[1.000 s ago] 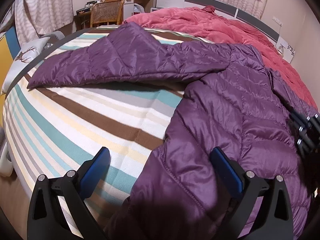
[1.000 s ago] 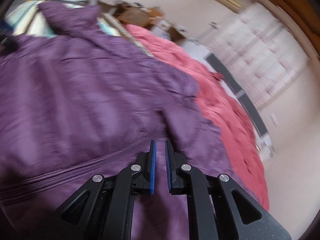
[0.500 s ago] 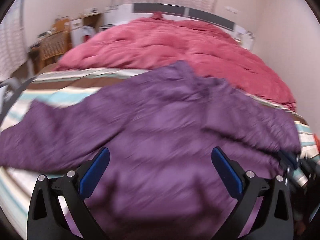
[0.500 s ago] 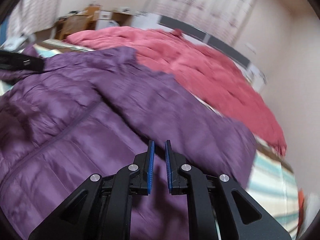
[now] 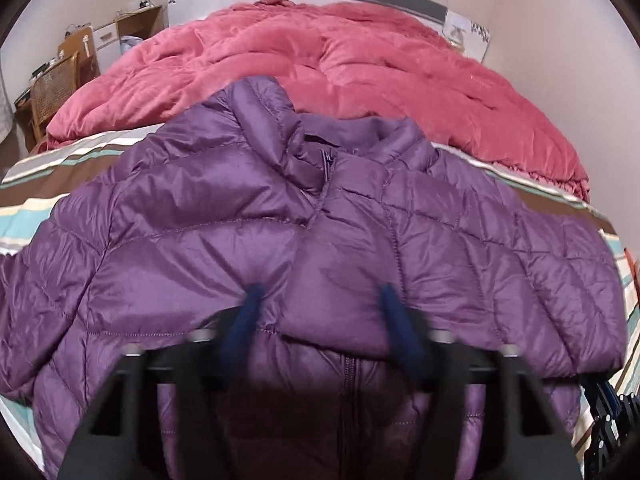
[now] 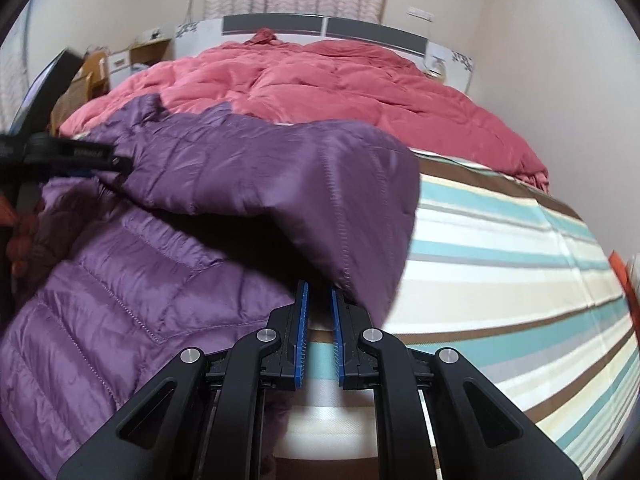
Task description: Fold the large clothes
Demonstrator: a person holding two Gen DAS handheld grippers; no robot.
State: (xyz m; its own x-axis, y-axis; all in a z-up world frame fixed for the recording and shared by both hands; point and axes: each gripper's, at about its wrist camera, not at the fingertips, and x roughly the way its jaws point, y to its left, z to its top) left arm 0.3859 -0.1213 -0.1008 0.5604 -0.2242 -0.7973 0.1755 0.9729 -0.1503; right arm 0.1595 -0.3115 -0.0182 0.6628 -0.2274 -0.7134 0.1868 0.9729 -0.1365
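A purple quilted puffer jacket (image 5: 248, 248) lies front up on the striped bedsheet (image 6: 500, 264), collar toward the pink duvet. My left gripper (image 5: 320, 300) is over its chest by the zipper; its blurred blue fingers (image 5: 248, 316) stand partly apart with a fold of jacket between them. My right gripper (image 6: 319, 296) has its jaws nearly together, with the cuff edge of the right sleeve (image 6: 320, 184) at its tips. The sleeve is lifted and draped back over the jacket body (image 6: 120, 304). The left gripper shows as a dark bar in the right wrist view (image 6: 68, 152).
A pink duvet (image 5: 340, 68) covers the far half of the bed up to the headboard (image 6: 320, 28). A wicker chair (image 5: 52, 88) and desk stand at the far left. The wall runs along the bed's right side. An orange object (image 6: 624, 280) sits at the right edge.
Both views have swung to face the headboard. My left gripper has moved from the hem to the chest and its fingers have narrowed. My right gripper has carried the sleeve up over the jacket.
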